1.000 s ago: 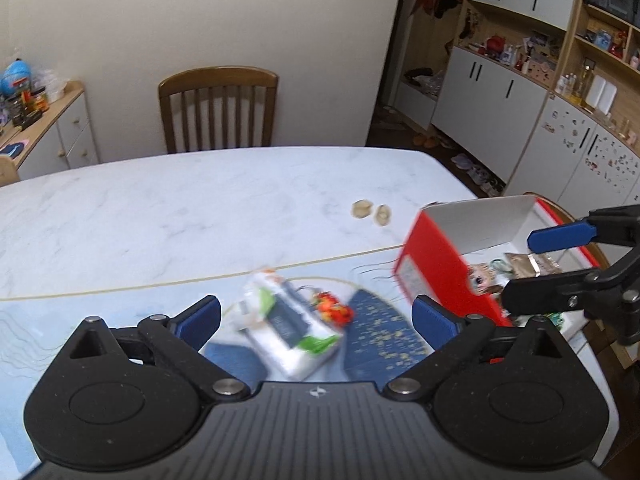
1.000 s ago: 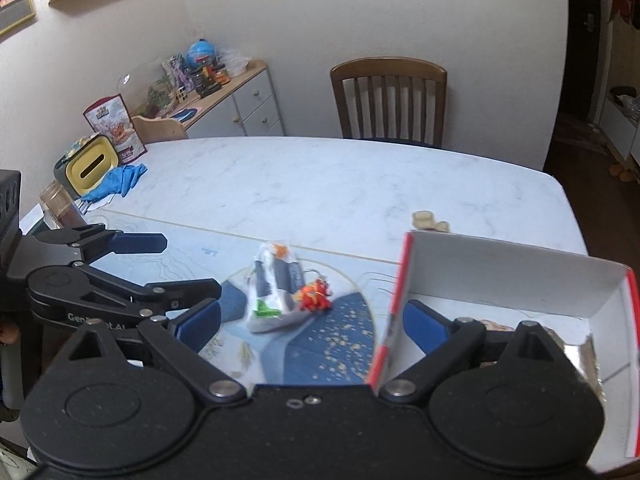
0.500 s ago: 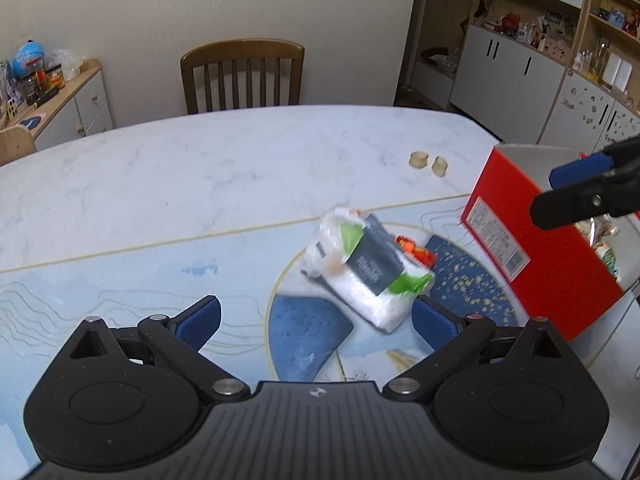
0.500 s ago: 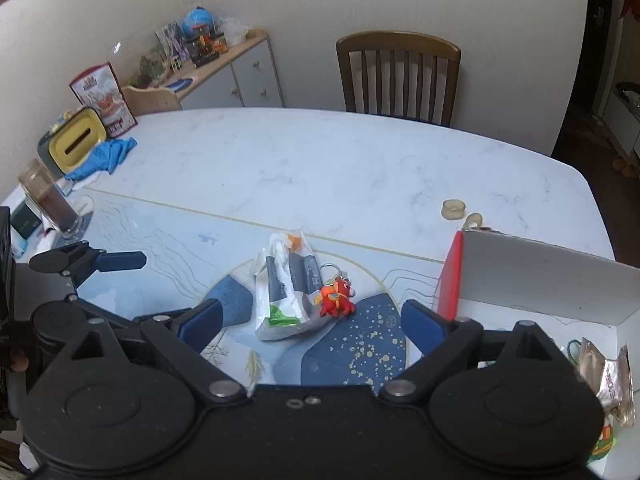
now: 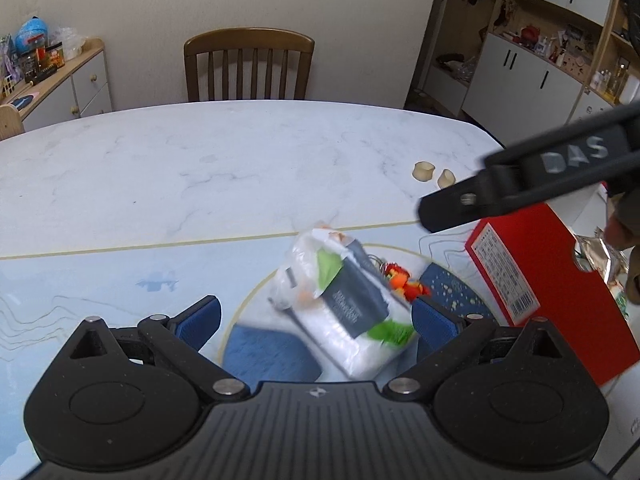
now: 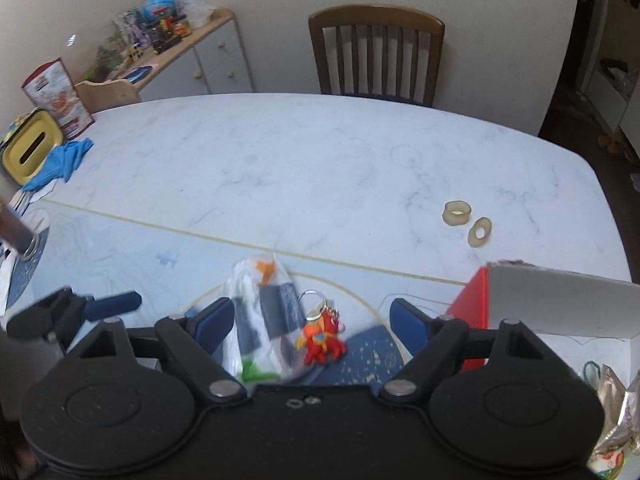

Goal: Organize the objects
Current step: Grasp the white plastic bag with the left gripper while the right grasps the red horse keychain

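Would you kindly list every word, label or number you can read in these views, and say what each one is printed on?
"DAS": on the right claw's arm.
White label with barcode on the red box: too small to read.
Dark label on the plastic packet: blurred, unreadable.
Red-and-white carton by the sideboard: print unreadable.

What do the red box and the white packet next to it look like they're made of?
Red box: likely cardboard, smooth printed red outside, plain matte white inside, with thin, flat, straight walls. White packet: seemingly soft plastic film, glossy and partly see-through, wrinkled at its end.
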